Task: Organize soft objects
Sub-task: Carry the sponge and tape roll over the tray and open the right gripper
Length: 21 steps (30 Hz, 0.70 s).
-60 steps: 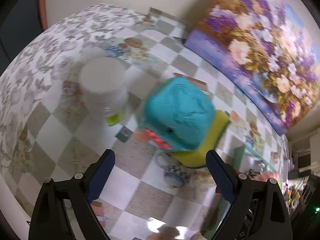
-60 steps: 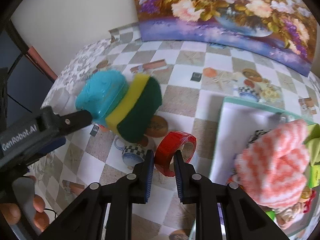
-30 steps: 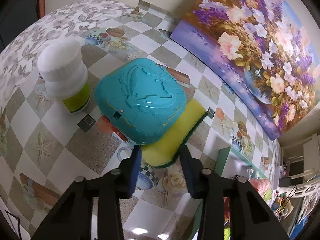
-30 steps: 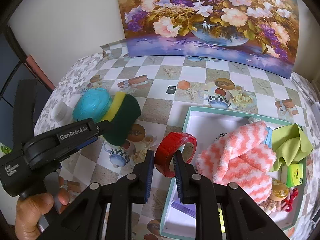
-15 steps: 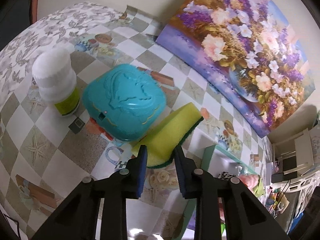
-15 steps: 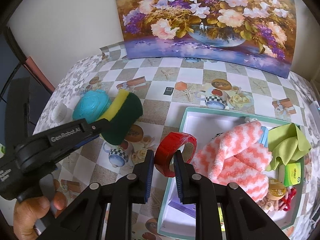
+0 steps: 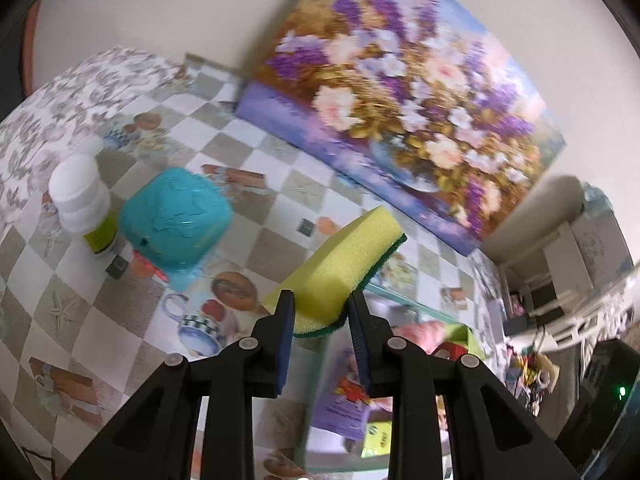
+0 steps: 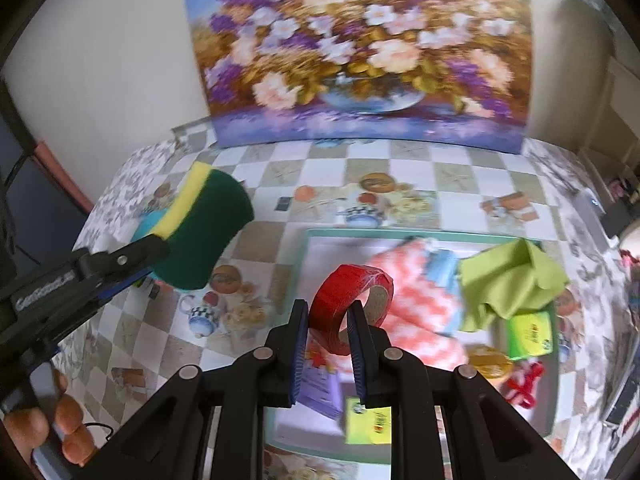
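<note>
1. Sponge (image 7: 344, 248) – yellow foam, green scrub side – pinched at its near end in our left gripper (image 7: 320, 316), jaws closed onto it, lifted off the checkered tablecloth (image 7: 72, 308) and tilted, we judge for carrying to the tray (image 8: 316, 236).
2. Right gripper (image 8: 328, 320) clamped on the red tape roll (image 8: 352, 300), held over the tray's near-left part.
3. Tray already holds a pink-white cloth (image 8: 412, 304) and a green cloth (image 8: 512, 280); white floor along its left wall looks free.
4. Teal box (image 7: 176, 220) and white bottle (image 7: 80, 196) sit well apart on the left – no obstruction.
</note>
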Each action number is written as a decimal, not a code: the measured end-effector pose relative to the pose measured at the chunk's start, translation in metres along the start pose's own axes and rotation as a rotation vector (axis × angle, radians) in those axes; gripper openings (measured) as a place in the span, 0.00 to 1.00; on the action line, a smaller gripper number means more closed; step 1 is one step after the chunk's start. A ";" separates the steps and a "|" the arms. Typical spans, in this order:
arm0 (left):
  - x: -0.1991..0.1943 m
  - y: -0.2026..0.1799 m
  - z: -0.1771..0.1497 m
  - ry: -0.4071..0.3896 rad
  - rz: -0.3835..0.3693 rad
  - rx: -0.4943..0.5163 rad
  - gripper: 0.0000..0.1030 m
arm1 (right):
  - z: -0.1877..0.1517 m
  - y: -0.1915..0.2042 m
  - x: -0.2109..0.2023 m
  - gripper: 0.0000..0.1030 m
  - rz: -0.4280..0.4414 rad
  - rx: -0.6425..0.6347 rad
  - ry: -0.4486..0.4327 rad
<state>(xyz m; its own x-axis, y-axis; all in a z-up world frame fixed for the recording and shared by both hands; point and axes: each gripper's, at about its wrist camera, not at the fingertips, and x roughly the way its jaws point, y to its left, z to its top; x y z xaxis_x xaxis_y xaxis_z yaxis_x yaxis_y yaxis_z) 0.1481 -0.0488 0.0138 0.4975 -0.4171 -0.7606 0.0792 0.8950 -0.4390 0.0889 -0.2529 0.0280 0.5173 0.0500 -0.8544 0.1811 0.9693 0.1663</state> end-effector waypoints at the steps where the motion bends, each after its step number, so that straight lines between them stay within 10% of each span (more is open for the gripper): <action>1: -0.001 -0.004 -0.001 0.000 -0.008 0.010 0.27 | 0.000 -0.007 -0.004 0.21 -0.007 0.016 -0.007; 21: 0.019 -0.113 -0.069 0.236 -0.266 0.214 0.27 | -0.018 -0.125 -0.031 0.21 -0.184 0.224 -0.001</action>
<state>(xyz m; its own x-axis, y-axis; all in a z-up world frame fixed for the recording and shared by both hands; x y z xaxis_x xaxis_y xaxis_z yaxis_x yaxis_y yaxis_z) 0.0891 -0.1687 0.0165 0.2258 -0.6406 -0.7340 0.3684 0.7536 -0.5444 0.0348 -0.3713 0.0246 0.4591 -0.1222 -0.8799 0.4524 0.8846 0.1132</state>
